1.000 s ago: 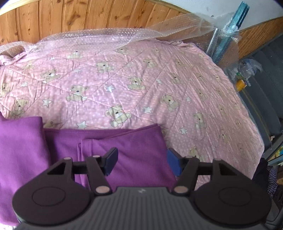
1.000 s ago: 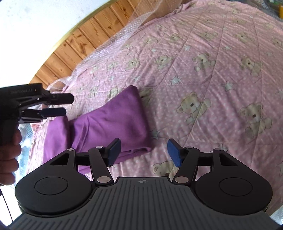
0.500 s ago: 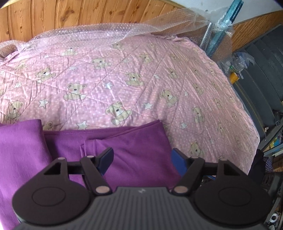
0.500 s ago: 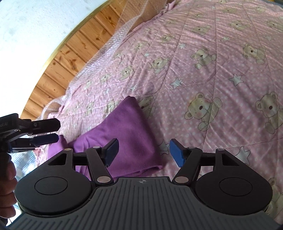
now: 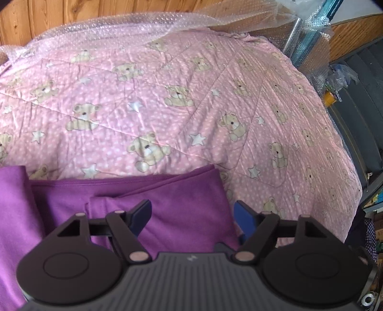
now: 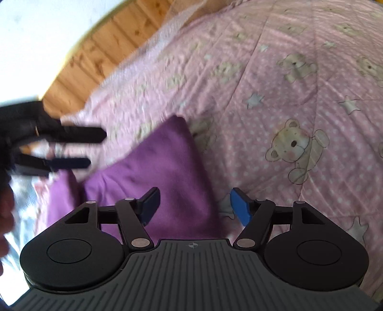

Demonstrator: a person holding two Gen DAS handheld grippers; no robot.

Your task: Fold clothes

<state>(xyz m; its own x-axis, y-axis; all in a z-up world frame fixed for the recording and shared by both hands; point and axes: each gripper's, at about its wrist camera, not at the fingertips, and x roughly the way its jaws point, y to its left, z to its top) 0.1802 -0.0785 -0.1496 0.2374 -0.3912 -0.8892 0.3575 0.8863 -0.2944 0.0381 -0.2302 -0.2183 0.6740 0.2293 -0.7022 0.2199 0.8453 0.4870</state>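
Observation:
A purple garment (image 5: 186, 191) lies partly folded on a pink teddy-bear quilt (image 5: 167, 107). My left gripper (image 5: 191, 213) hovers low over its right edge. The jaws are opening, with cloth under the gap but not pinched. In the right wrist view the garment (image 6: 162, 155) shows as a folded corner on the quilt (image 6: 287, 95). My right gripper (image 6: 194, 198) straddles its near right edge. Its jaws are closing, the pads not pressing on cloth. The left gripper (image 6: 95, 149) appears blurred at the left, above the garment's far end, held by a hand (image 6: 4, 215).
Bubble wrap (image 5: 119, 21) runs along the quilt's far edge below a wooden panel wall (image 5: 71, 12). A wrapped teal pole (image 5: 308, 36) leans at the back right. Past the bed's right edge lie bags and clutter (image 5: 340, 79) on a grey floor.
Both grippers have come down closer to the purple garment. The right gripper's jaws have narrowed around its edge. The left gripper's jaws have spread wider.

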